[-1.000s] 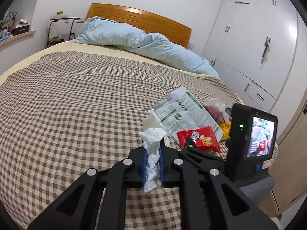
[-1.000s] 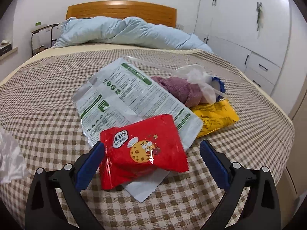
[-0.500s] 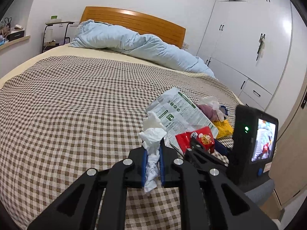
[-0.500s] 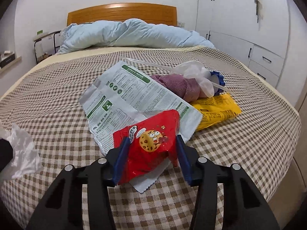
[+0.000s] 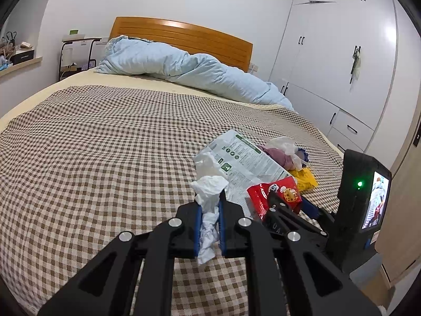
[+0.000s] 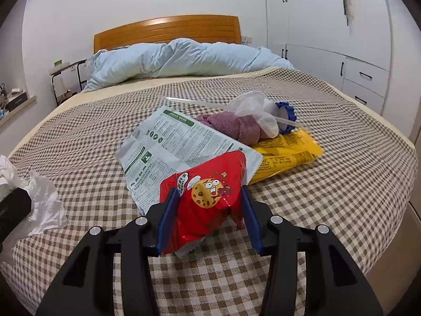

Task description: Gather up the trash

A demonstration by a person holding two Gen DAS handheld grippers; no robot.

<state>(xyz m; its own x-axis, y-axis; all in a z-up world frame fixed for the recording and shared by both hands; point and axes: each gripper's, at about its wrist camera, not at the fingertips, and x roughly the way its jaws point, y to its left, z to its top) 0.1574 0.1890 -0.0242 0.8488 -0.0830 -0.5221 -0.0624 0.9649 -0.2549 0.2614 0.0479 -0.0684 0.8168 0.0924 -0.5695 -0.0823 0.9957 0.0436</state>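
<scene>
My left gripper [image 5: 209, 212] is shut on a crumpled white tissue [image 5: 209, 200] and holds it above the checked bedspread [image 5: 92, 158]. My right gripper [image 6: 208, 205] is shut on a red cookie wrapper [image 6: 208, 192], lifted slightly off the bed; it also shows in the left wrist view [image 5: 273, 194]. A white and green printed wrapper [image 6: 181, 142], a yellow packet [image 6: 286, 150], a mauve cloth [image 6: 231, 126], a white plastic bag [image 6: 257, 110] and a blue cap [image 6: 286, 113] lie in a pile beyond it. The tissue shows at the left edge of the right wrist view [image 6: 42, 205].
A light blue duvet [image 5: 179, 68] is bunched by the wooden headboard [image 5: 184, 39]. White wardrobes [image 5: 336, 60] stand to the right of the bed. A side table [image 5: 76, 52] stands at the far left. The bed's right edge [image 6: 389, 131] is close to the pile.
My right gripper closed on the red cookie wrapper and lifted it, crumpling it between the pads. My left gripper kept hold of the tissue and rose a little.
</scene>
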